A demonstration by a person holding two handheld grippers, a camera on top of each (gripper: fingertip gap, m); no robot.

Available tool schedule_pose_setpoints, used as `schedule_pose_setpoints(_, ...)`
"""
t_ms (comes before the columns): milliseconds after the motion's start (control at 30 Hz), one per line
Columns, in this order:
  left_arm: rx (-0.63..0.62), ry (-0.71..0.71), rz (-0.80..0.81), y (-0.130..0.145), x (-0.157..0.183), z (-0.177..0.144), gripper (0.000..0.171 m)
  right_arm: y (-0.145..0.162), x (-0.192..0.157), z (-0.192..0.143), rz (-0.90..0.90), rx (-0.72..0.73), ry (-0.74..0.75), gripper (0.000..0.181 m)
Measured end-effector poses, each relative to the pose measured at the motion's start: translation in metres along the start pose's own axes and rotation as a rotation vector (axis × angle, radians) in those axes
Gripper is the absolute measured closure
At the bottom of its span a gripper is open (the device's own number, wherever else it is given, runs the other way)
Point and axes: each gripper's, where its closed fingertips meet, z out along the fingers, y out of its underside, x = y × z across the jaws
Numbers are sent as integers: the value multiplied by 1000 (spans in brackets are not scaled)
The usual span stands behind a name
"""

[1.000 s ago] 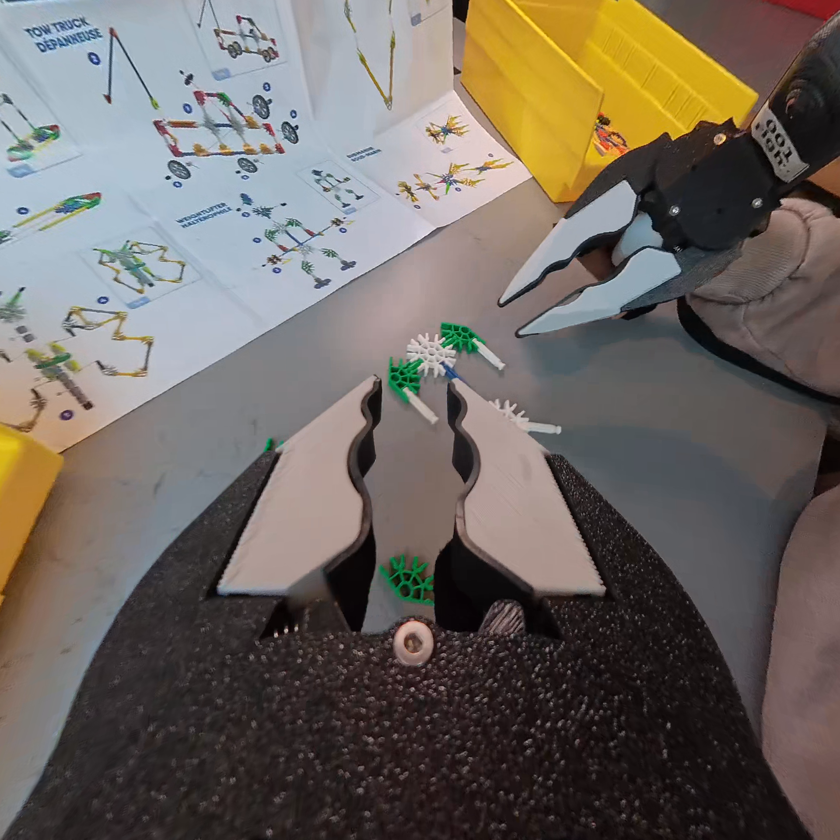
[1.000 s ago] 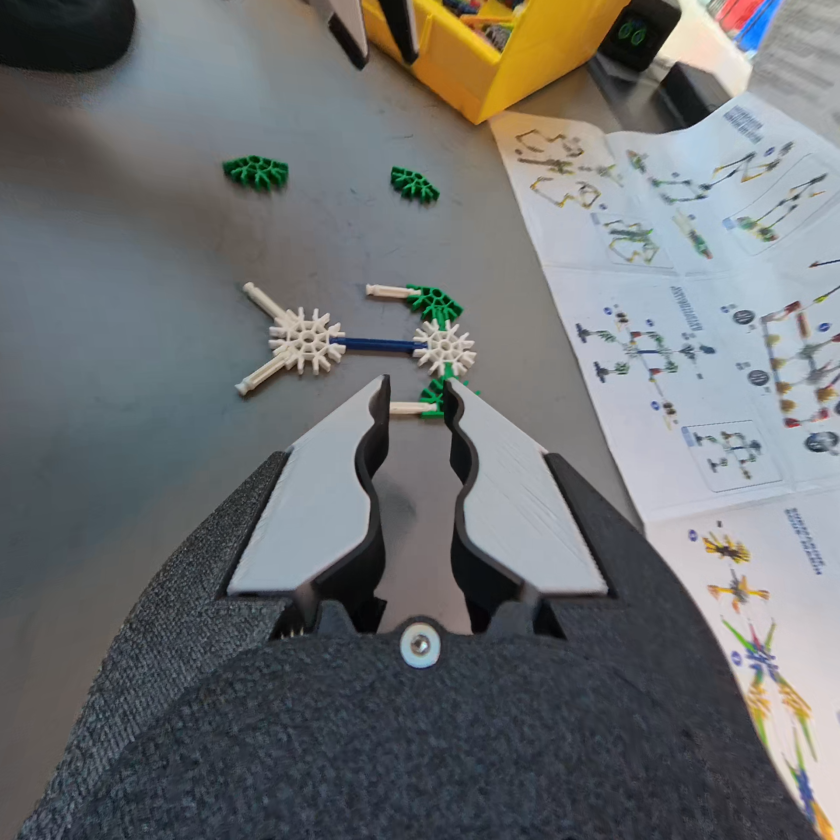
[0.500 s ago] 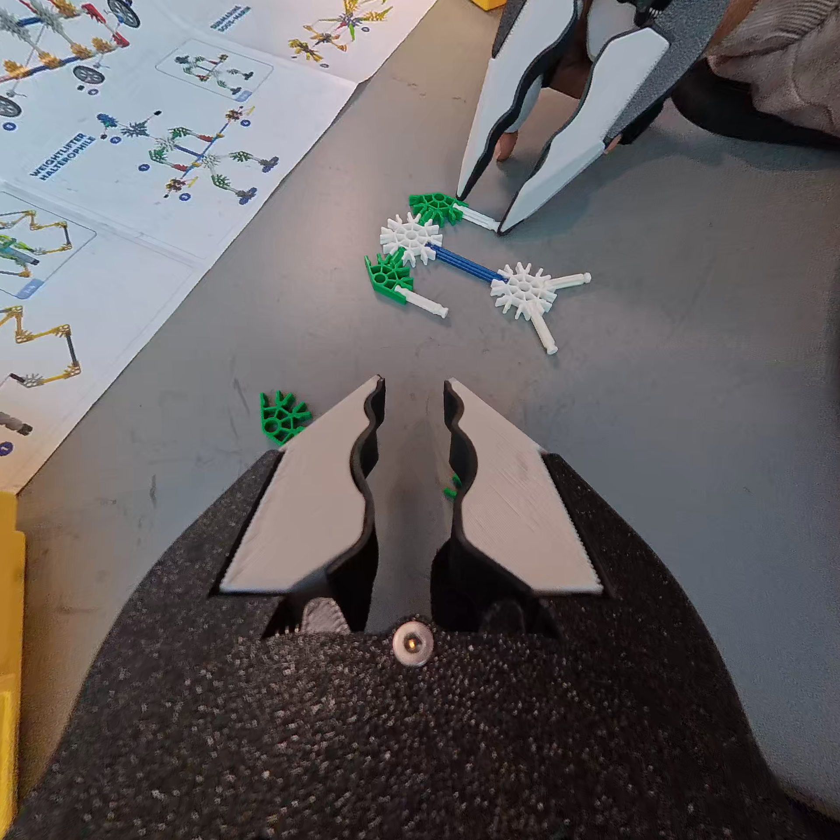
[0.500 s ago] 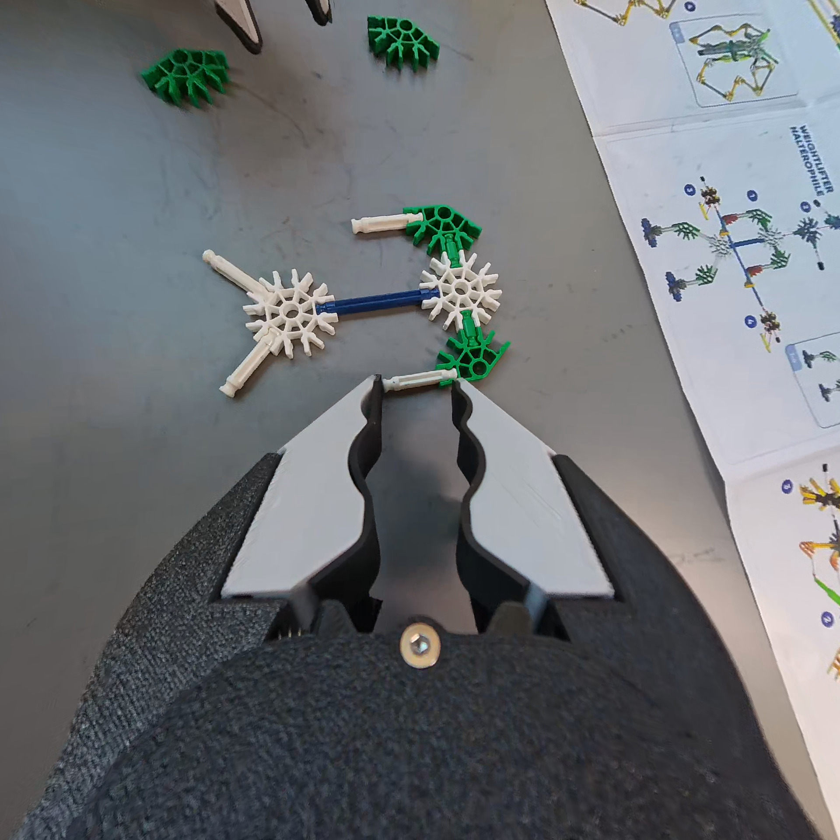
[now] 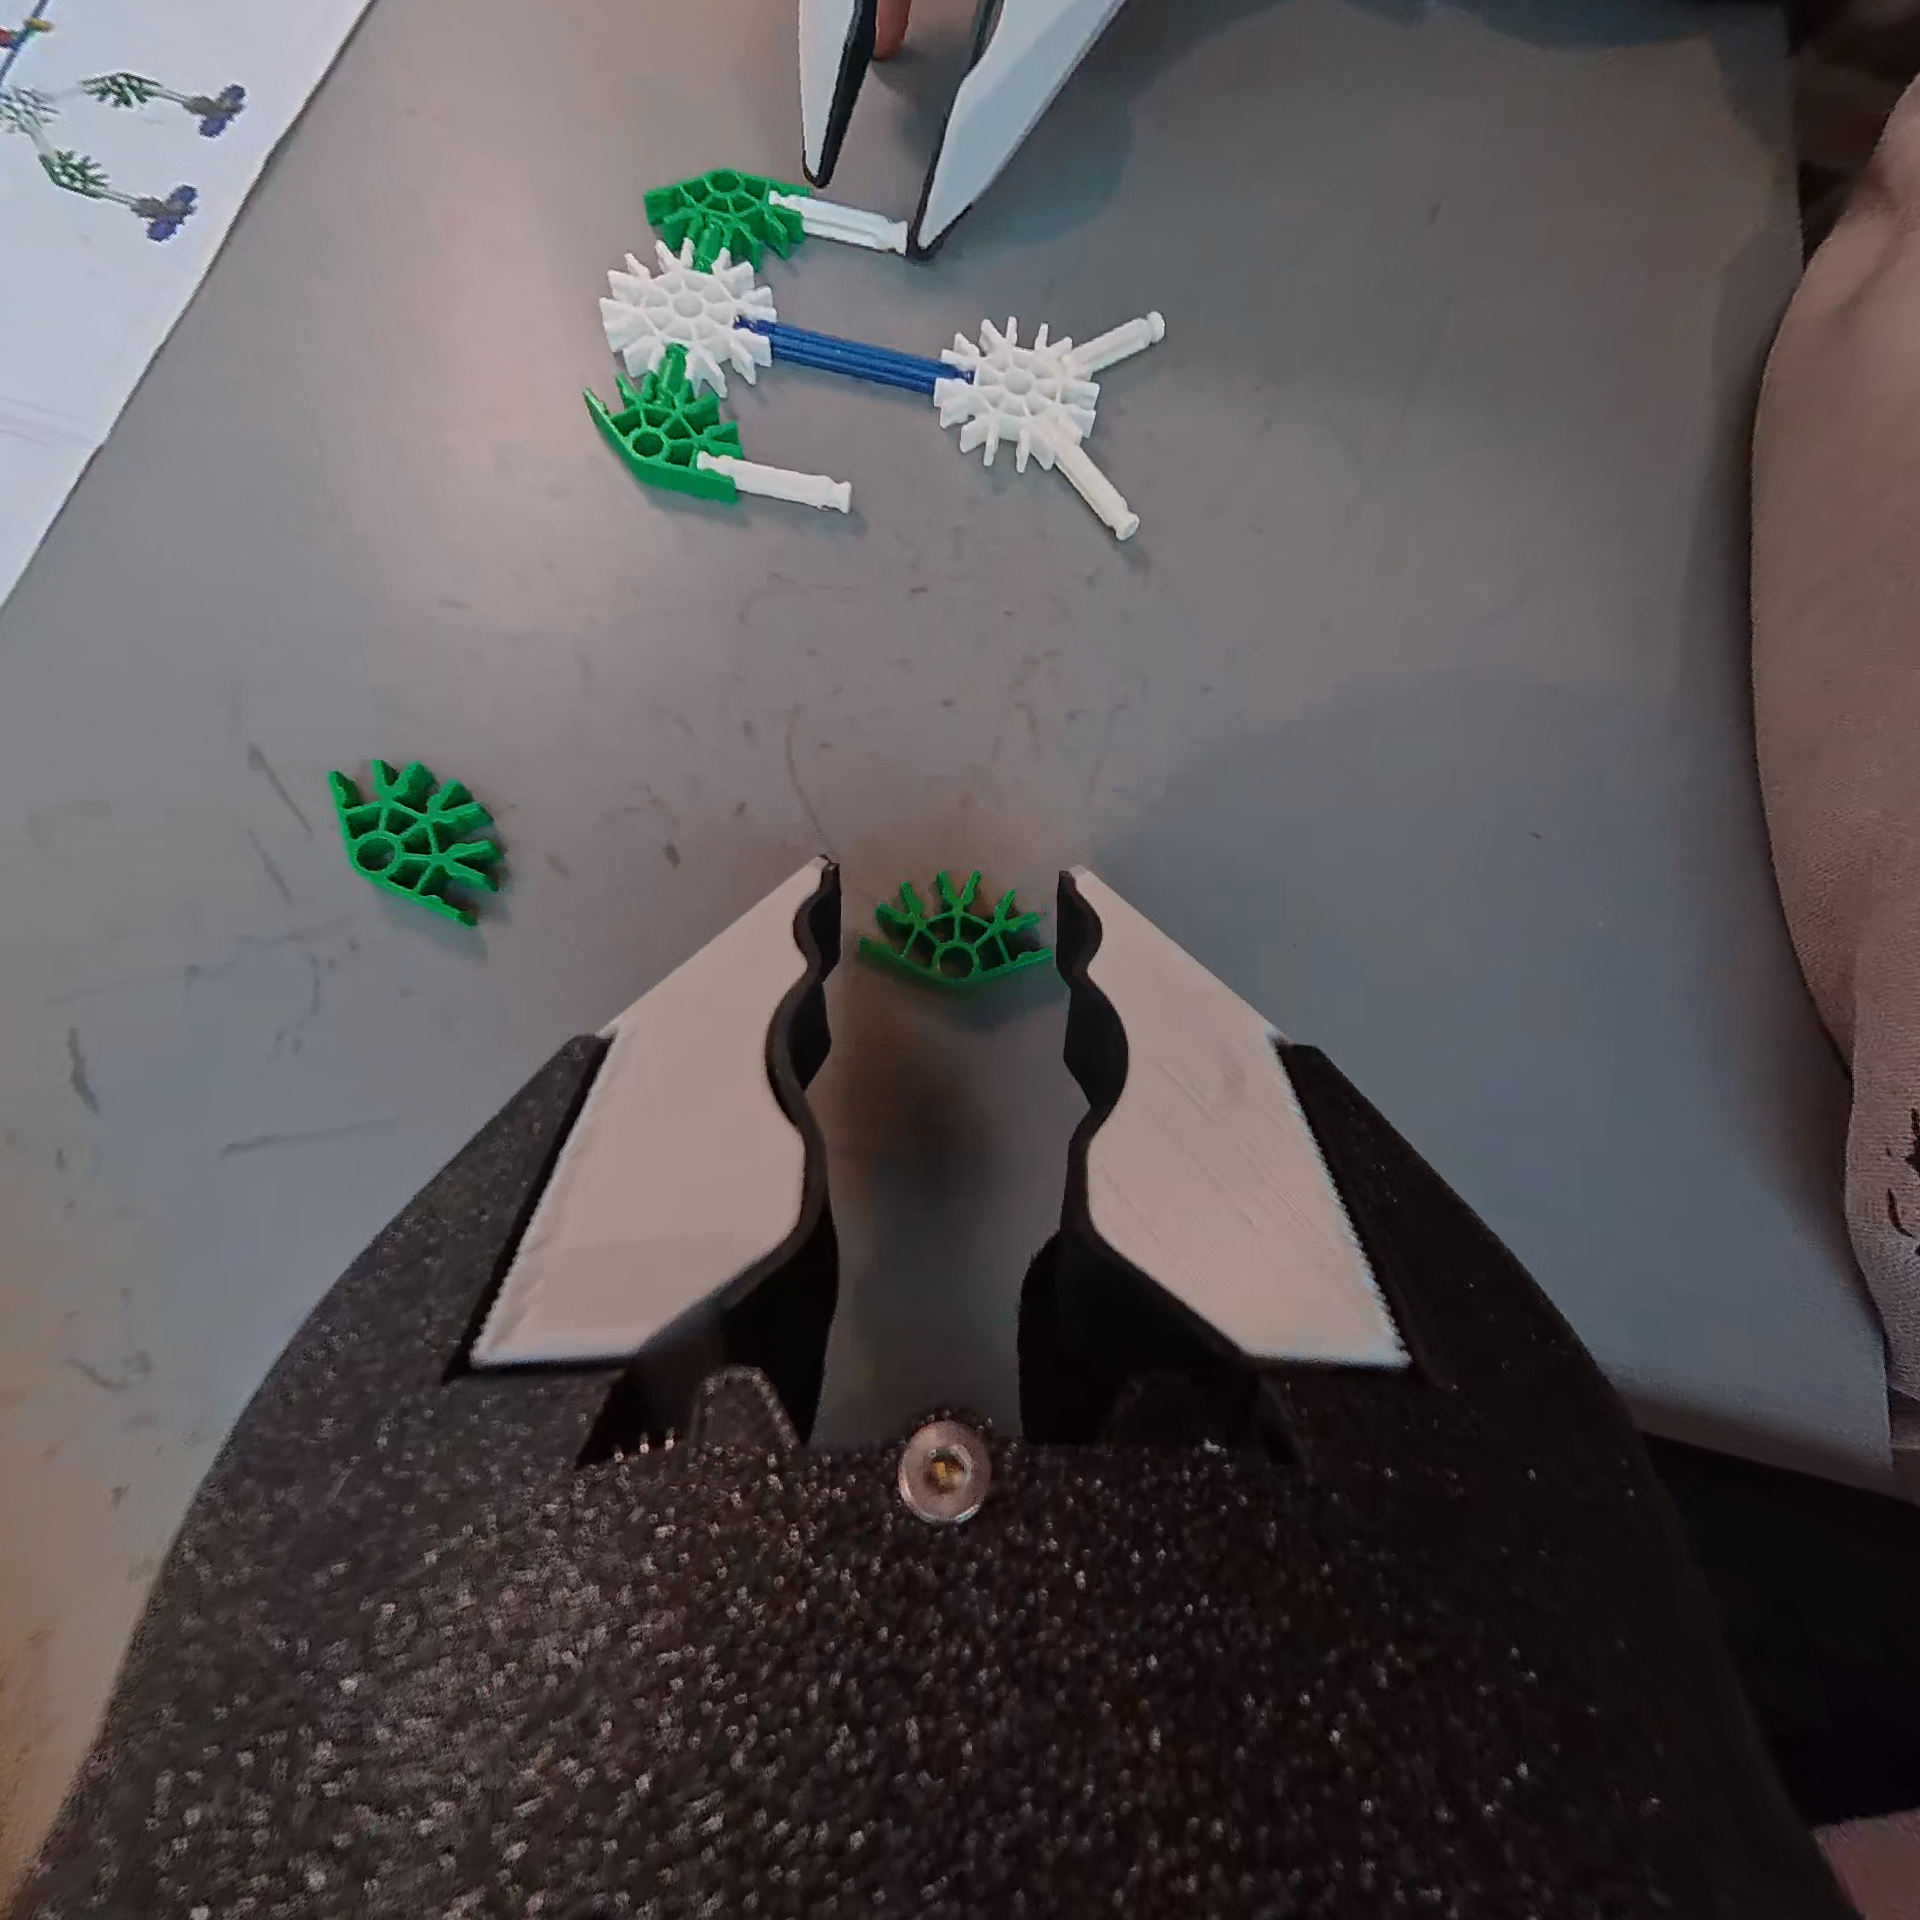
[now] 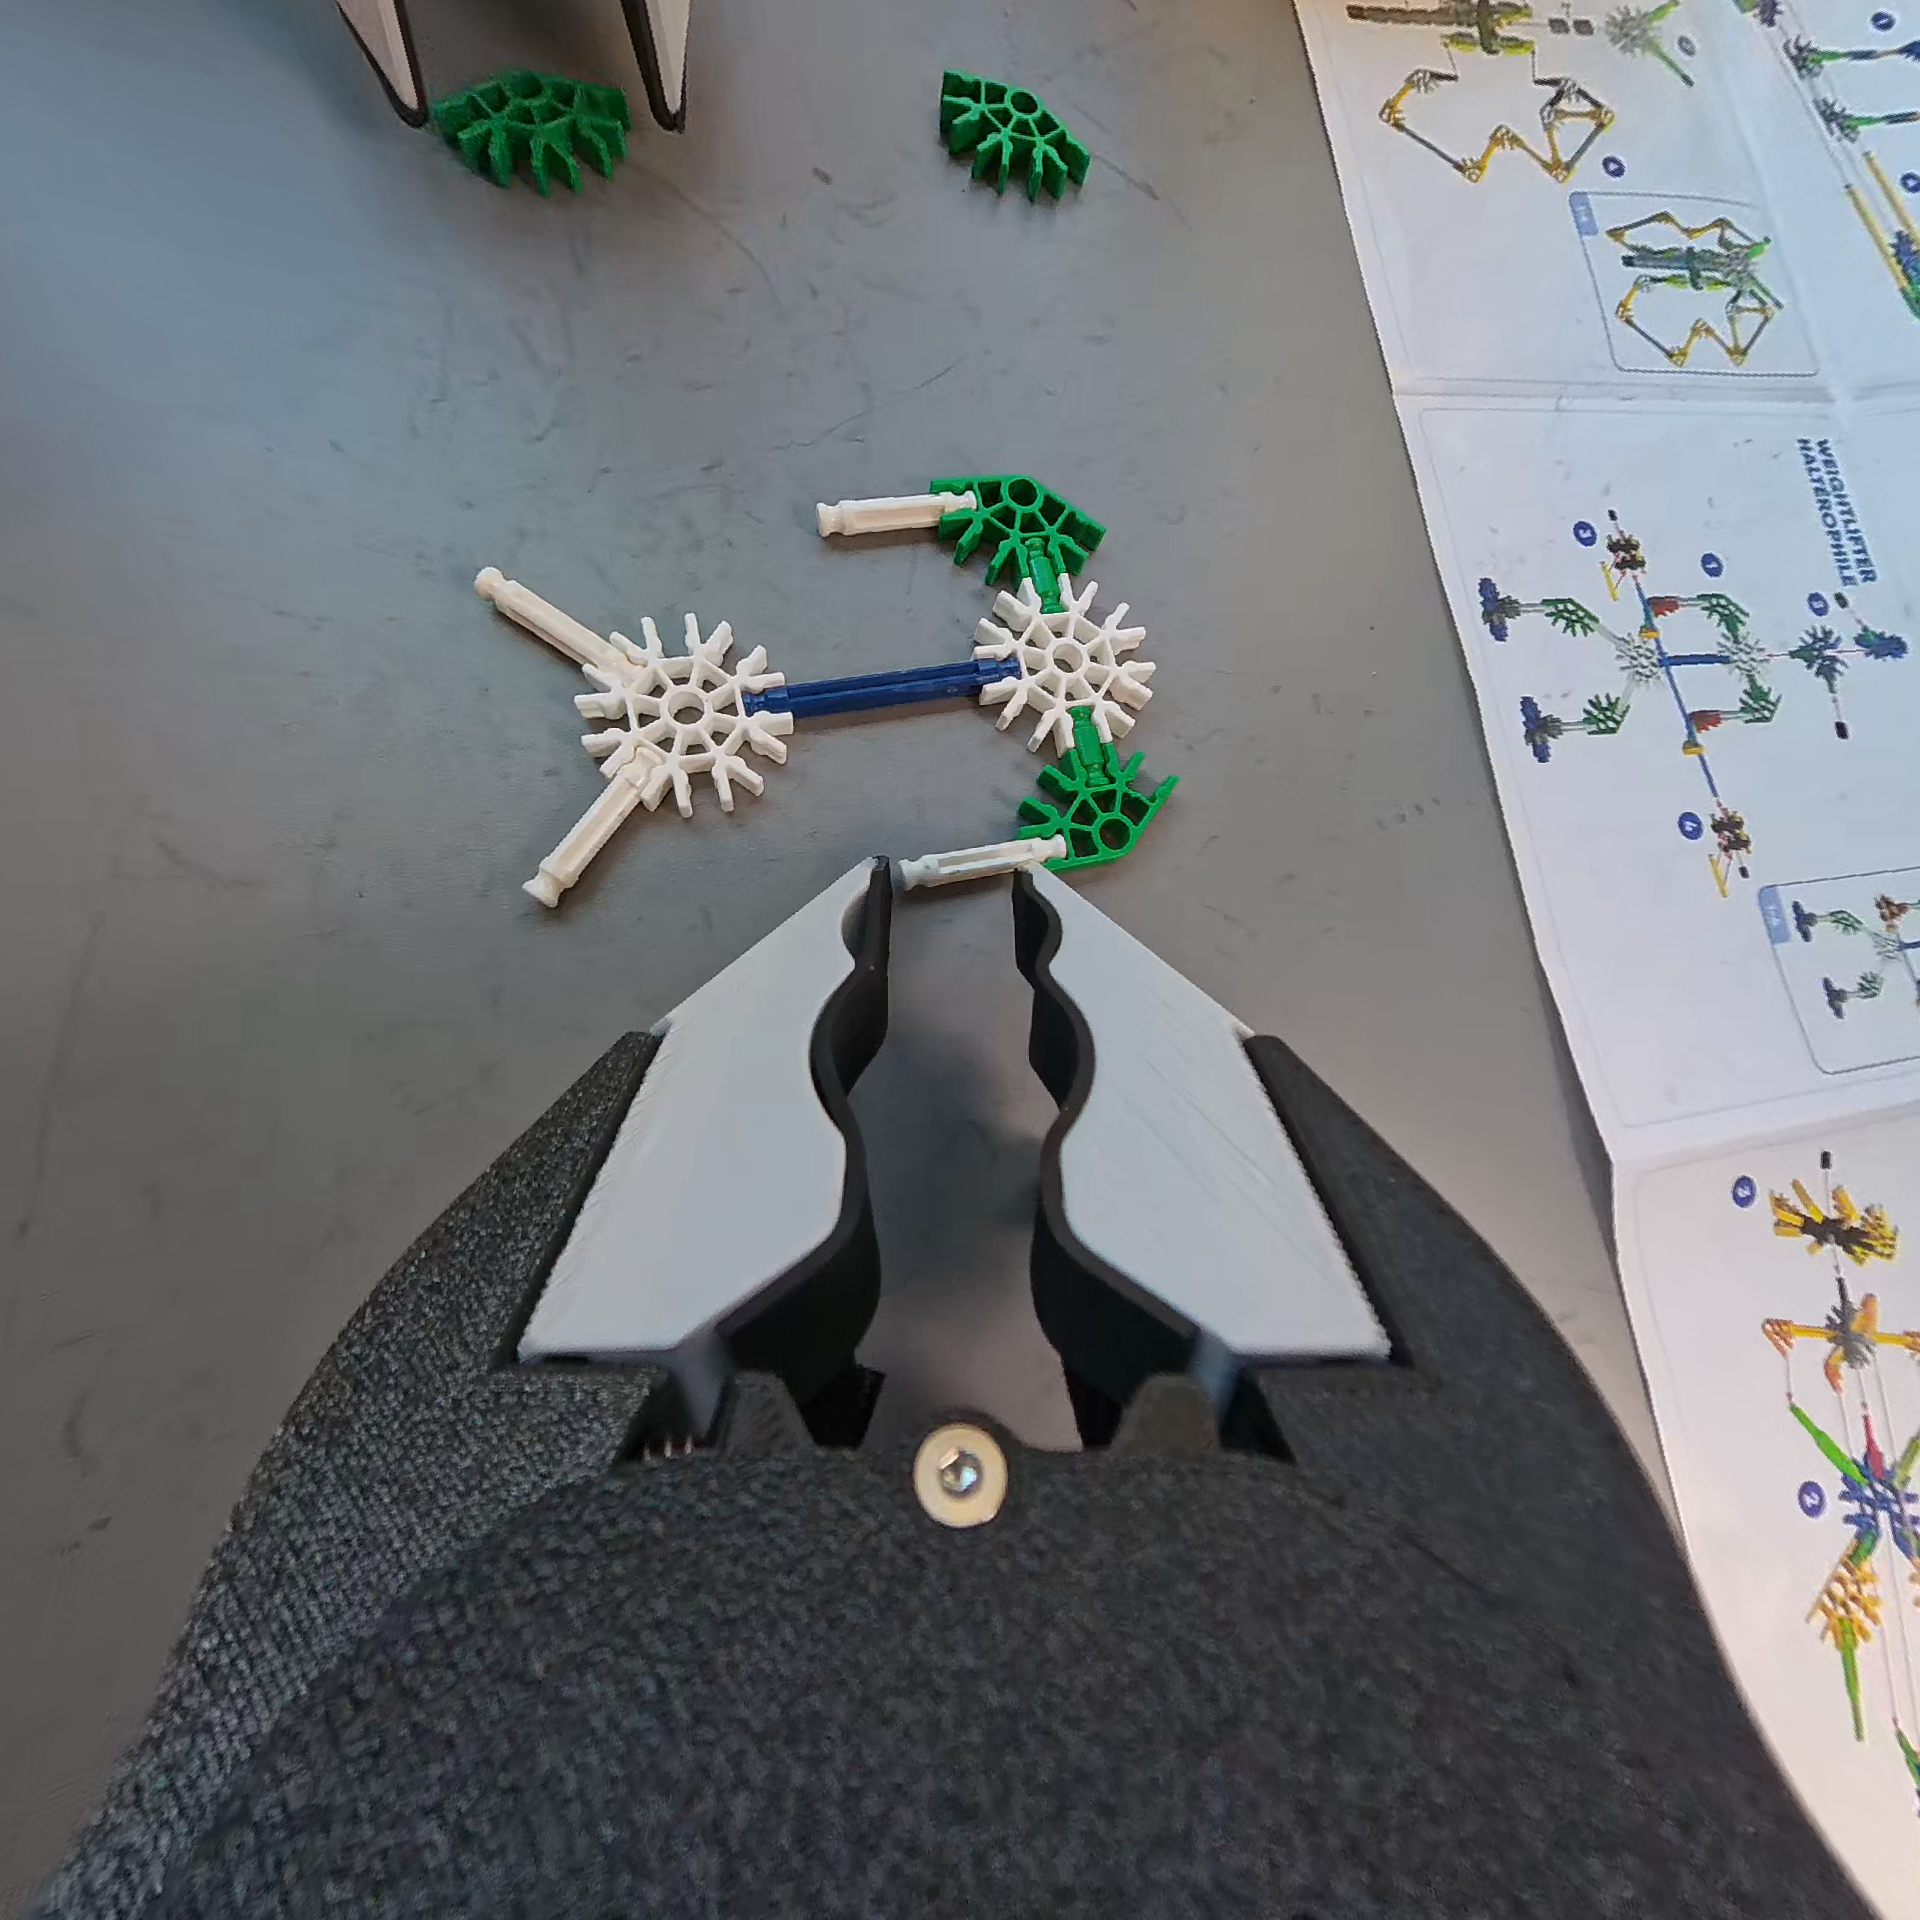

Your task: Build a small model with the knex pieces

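Observation:
A small built figure lies flat on the grey table: two white snowflake connectors joined by a blue rod [image 5: 847, 358] [image 6: 878, 691], with green fan connectors and short white rods. My left gripper [image 5: 948, 878] is open, its tips on either side of a loose green fan connector [image 5: 956, 935], which also shows in the right wrist view [image 6: 532, 125]. A second loose green fan connector [image 5: 416, 842] [image 6: 1013, 130] lies to its left. My right gripper [image 6: 951, 868] is open, its tips straddling a short white rod [image 6: 971, 862] of the figure; it also shows in the left wrist view [image 5: 868, 223].
A white folded instruction sheet [image 6: 1683, 623] with coloured model drawings lies along one side of the table [image 5: 62, 208]. A person's beige sleeve [image 5: 1839, 727] is at the right edge of the left wrist view. The table's front edge [image 5: 1714, 1423] is close to the left gripper. One gripper's finger ends stand about 15 cm off the other's.
My left gripper has drawn back from the figure, opened wider and come down around the loose green connector. My right gripper has moved down to the figure's white rod. The yellow bins have left view.

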Motion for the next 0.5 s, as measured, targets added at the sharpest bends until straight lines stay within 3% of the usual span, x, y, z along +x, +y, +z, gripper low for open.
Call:
schedule_pose_setpoints(233, -81, -39, 43, 10, 1, 3, 127, -1, -4, -3, 7, 39, -17, 155)
schedule_pose_setpoints(500, -81, -63, 74, 8, 0, 4, 141, 1, -1, -4, -5, 43, 10, 156)
